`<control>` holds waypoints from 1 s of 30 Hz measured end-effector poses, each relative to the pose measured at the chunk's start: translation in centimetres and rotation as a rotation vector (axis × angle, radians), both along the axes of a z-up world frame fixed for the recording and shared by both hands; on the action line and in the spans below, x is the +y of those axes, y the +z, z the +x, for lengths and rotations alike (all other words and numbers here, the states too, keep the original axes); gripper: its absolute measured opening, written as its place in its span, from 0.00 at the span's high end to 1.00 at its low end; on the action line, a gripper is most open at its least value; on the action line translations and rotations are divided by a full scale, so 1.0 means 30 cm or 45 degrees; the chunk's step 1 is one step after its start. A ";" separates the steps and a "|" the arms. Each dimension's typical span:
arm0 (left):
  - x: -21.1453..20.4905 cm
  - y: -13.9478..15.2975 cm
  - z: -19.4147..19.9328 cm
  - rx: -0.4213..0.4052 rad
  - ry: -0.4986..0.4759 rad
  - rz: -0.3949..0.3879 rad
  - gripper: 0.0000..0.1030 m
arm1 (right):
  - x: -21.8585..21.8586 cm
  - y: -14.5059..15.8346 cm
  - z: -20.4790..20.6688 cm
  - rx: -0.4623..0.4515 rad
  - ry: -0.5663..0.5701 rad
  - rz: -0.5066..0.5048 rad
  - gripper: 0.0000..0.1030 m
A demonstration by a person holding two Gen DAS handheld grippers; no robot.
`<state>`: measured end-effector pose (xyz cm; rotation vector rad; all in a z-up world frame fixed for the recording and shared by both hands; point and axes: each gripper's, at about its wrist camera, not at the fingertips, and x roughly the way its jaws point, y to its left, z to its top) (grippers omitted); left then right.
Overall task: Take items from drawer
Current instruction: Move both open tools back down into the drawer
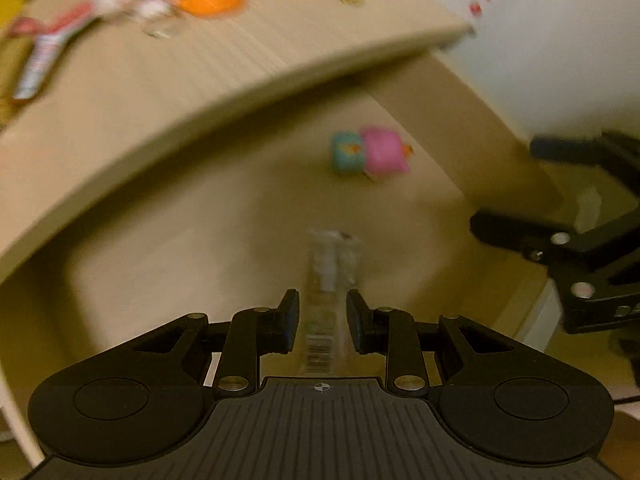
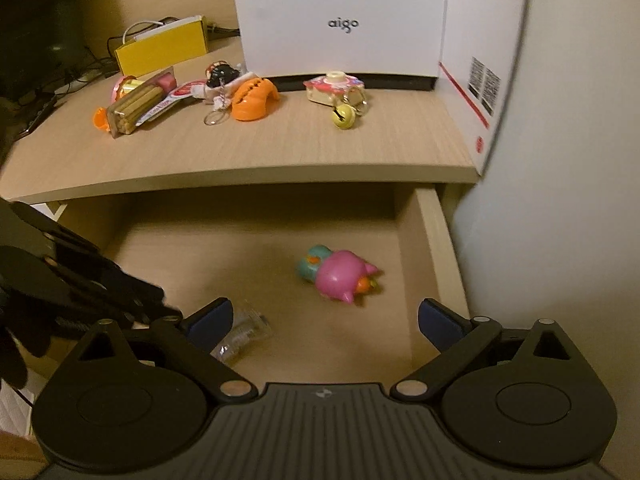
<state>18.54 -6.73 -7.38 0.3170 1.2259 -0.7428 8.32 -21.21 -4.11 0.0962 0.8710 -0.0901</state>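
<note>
Pale wood-grain drawer, open beneath a desk top — left wrist view first, and blurred. Left gripper pointing steeply down into it, jaws partly spread, pinching nothing. Between and just beyond its blue pads, flat on the drawer floor: a clear plastic packet, long and narrow, barcode label at the near end, seemingly clear of both pads as far as the blur allows. Further in, a pink and teal toy, well apart from the packet. At the right edge, the black right gripper over the drawer's side wall.

Right wrist view, sharper. Right gripper jaws spread wide and empty, aimed down at the drawer floor. Toy lying on its side ahead, near the right wall. Packet near the front, just beside the left pad of this gripper, with the left gripper dark at the left, close by. Up on the desk top: an orange toy, a yellow bell, assorted keychains, a white box.

Handling, as a judgement: packet probably very light, crinkly and slippery, apt to slide — best pinched across its narrow width near the middle. Toy likely light, hard and rounded, prone to rolling; best held across the pink body.
</note>
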 end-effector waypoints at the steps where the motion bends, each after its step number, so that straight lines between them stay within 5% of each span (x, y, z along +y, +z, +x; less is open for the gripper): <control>1: -0.015 -0.017 0.006 0.027 -0.019 0.013 0.71 | -0.005 0.000 -0.007 0.005 -0.007 0.000 0.03; 10: -0.118 -0.119 0.027 0.037 -0.119 0.169 0.65 | -0.034 -0.003 -0.037 0.038 -0.071 -0.031 0.03; 18: -0.099 -0.123 0.060 -0.083 -0.082 0.194 0.60 | -0.032 0.005 -0.032 0.039 -0.131 -0.055 0.03; 30: -0.086 -0.146 0.091 -0.050 -0.109 0.167 0.58 | 0.000 -0.005 -0.021 0.078 -0.141 -0.088 0.03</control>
